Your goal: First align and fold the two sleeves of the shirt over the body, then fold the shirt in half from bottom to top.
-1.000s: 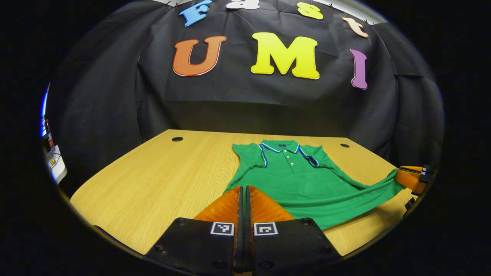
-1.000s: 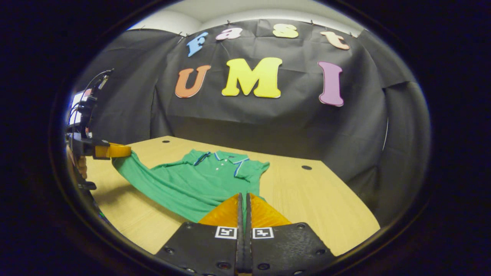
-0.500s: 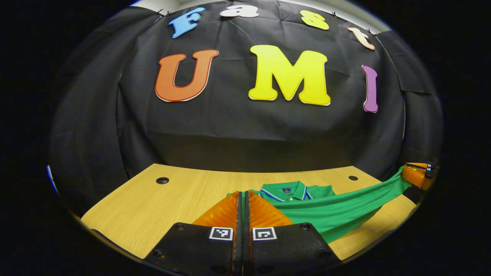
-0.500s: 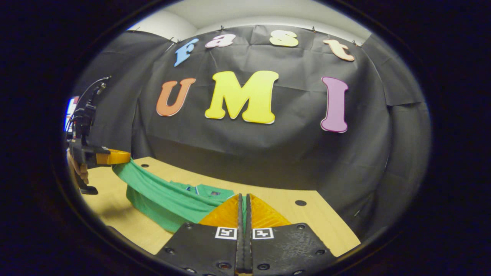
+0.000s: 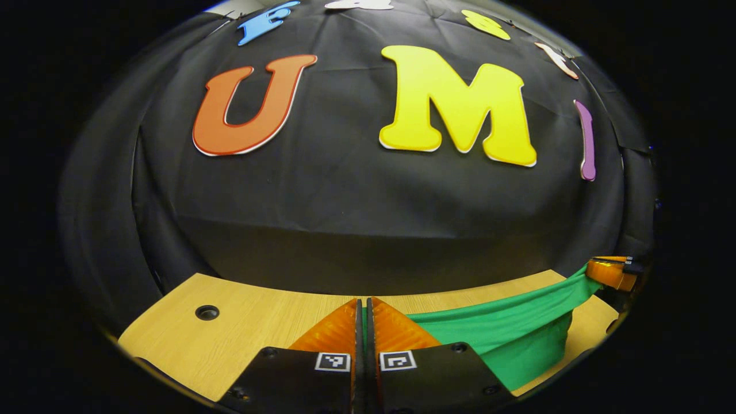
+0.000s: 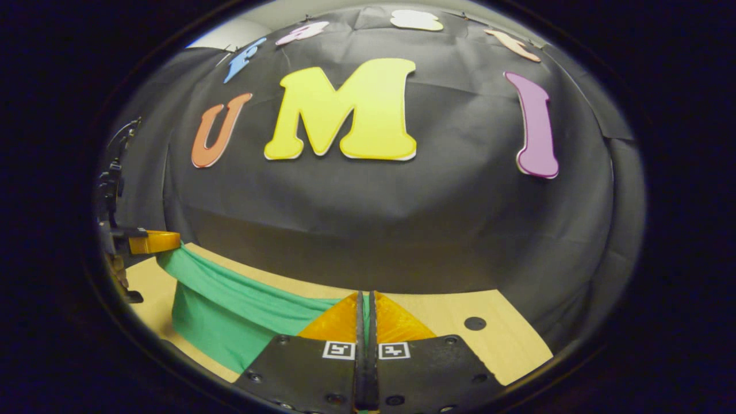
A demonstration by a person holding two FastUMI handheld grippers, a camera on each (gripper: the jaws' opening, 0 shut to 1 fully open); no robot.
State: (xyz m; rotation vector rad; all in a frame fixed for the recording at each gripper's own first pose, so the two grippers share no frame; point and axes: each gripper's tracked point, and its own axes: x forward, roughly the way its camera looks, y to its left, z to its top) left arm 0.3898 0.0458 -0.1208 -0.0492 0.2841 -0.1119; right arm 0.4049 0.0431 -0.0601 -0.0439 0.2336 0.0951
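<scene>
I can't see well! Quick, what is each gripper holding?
Left gripper: shut on the green polo shirt.
Right gripper: shut on the same shirt.

left tongs: black screwed bases | square black-white markers | right tongs: same, ribbed wedge fingers

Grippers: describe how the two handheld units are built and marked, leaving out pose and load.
Each gripper, left and right, has two wedge-shaped ribbed fingers on matte black bodies with visible screws. Each body carries a pair of square black-and-white coded markers. In the right gripper view, thin cables rise above the left unit.
</scene>
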